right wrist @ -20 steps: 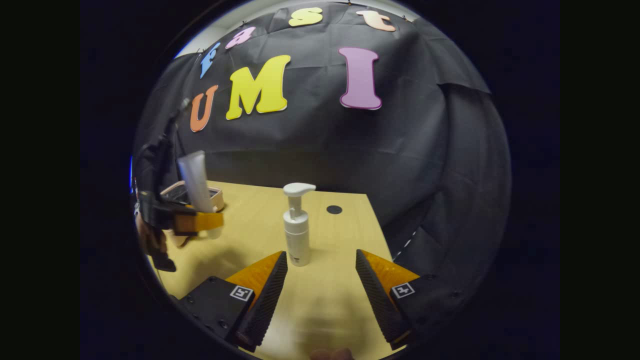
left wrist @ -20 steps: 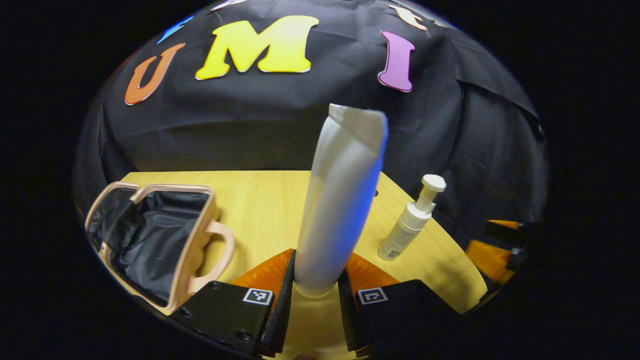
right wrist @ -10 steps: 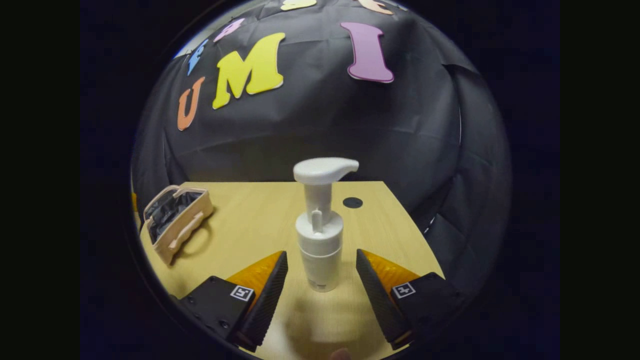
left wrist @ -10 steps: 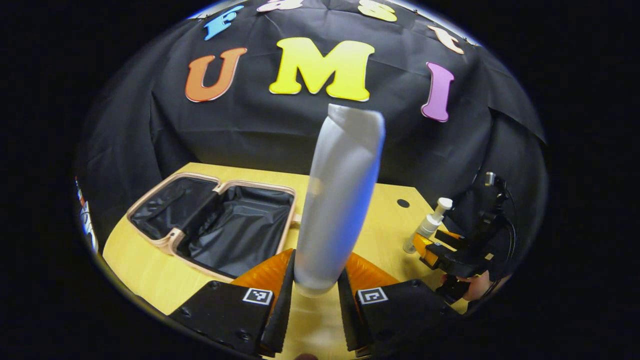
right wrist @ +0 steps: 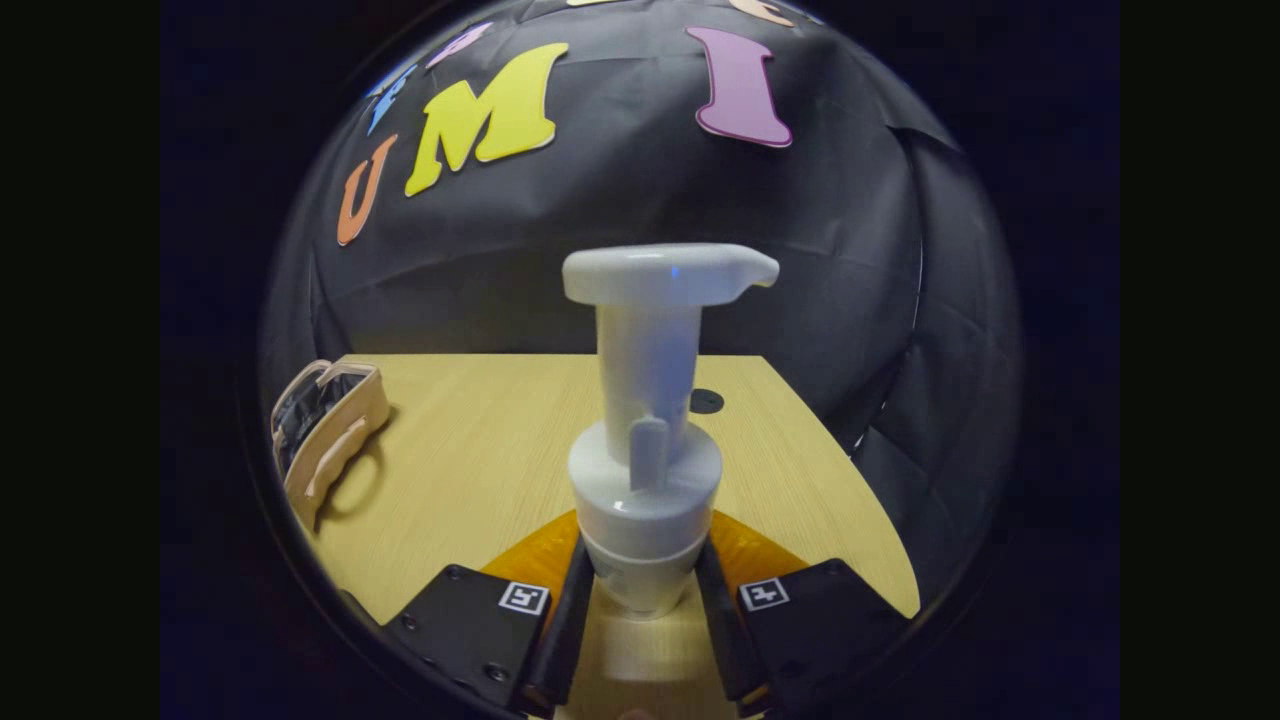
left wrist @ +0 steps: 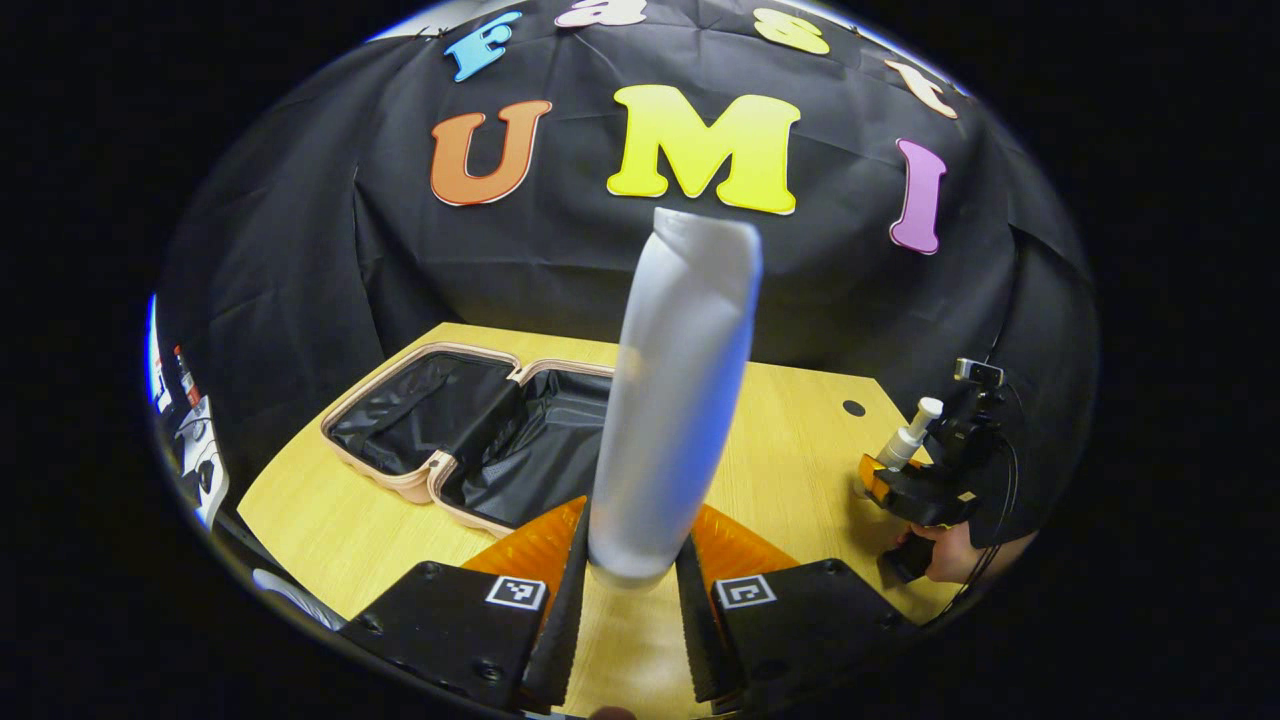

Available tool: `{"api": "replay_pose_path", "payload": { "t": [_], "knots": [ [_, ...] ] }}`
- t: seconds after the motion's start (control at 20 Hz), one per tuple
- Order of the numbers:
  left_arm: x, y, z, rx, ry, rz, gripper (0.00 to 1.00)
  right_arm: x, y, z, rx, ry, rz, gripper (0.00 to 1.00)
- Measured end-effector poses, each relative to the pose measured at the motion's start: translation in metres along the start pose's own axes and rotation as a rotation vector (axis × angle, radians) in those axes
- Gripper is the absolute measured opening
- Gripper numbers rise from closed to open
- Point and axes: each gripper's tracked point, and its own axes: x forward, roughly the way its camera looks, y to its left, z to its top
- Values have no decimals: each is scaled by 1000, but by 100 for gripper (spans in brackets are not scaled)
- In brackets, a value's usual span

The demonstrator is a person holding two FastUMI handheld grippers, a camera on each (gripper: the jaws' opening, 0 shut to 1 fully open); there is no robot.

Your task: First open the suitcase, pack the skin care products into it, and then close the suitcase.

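Carrying the tall grey squeeze tube [left wrist: 675, 400] upright, clenched in the left tool [left wrist: 628, 590], calls for lowering it into the open pink black-lined suitcase [left wrist: 470, 440] just ahead-left, while the right tool [right wrist: 645, 610] clamps the white pump bottle [right wrist: 648, 440].

The left gripper view looks forward and slightly down from above the near edge of the table [left wrist: 800, 470], facing the back cloth, with the tube [left wrist: 675, 400] close at frame centre and the open suitcase [left wrist: 470, 430] at centre left. The right gripper view sits low, very close to the pump bottle [right wrist: 645, 450]. Both share the table, the suitcase [right wrist: 325, 440] and the cloth; the left view also shows the bottle [left wrist: 905, 445] at far right.
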Motion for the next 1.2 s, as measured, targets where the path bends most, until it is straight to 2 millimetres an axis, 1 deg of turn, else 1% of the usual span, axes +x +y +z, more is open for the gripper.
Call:
{"api": "replay_pose_path", "payload": {
  "t": [0.05, 0.15, 0.25, 0.3, 0.35, 0.4, 0.45, 0.55, 0.6, 0.65, 0.75, 0.8, 0.85, 0.9, 0.95, 1.0, 1.1, 1.2],
  "knots": [
    [2, 4, 4, 9, -5, -13, 47, -3, -2, 0, 1, 15, -10, 51],
    [9, 11, 12, 37, -22, -60, 47, -16, -1, 2, 28, 37, -6, 48],
    [19, 20, 19, 56, -24, -116, 47, -46, 0, 13, 62, 47, -10, 46],
    [22, 30, 21, 66, -24, -132, 47, -63, 4, 18, 62, 46, -9, 46],
    [27, 39, 25, 72, -26, -150, 47, -81, 10, 26, 62, 40, 1, 46],
    [34, 49, 28, 75, -29, -167, 47, -101, 18, 35, 55, 34, 15, 43],
    [42, 61, 31, 80, -28, -182, 47, -122, 27, 44, 44, 30, 35, 46],
    [58, 82, 36, 85, -28, -220, 47, -156, 56, 62, 56, 38, 114, 46],
    [68, 93, 36, 86, -18, -239, 48, -173, 68, 72, 80, 43, 151, 46],
    [81, 102, 34, 85, -4, -261, 47, -188, 80, 81, 100, 45, 175, 46],
    [107, 117, 23, 79, 52, -319, 47, -218, 101, 99, 122, 34, 203, 46],
    [122, 122, 13, 67, 91, -352, 47, -231, 112, 106, 127, 30, 218, 46],
    [138, 127, 3, 44, 137, -378, 47, -244, 121, 112, 133, 29, 229, 43],
    [151, 132, -5, 17, 182, -395, 47, -255, 127, 115, 140, 28, 233, 43],
    [164, 136, -15, 3, 230, -407, 47, -265, 131, 117, 150, 27, 229, 46],
    [180, 142, -24, 13, 267, -401, 47, -272, 132, 118, 162, 29, 220, 46],
    [201, 146, -36, 21, 331, -394, 46, -285, 135, 111, 175, 50, 202, 46],
    [211, 135, -40, -25, 390, -420, 46, -296, 138, 102, 170, 72, 188, 46]
  ]
}}
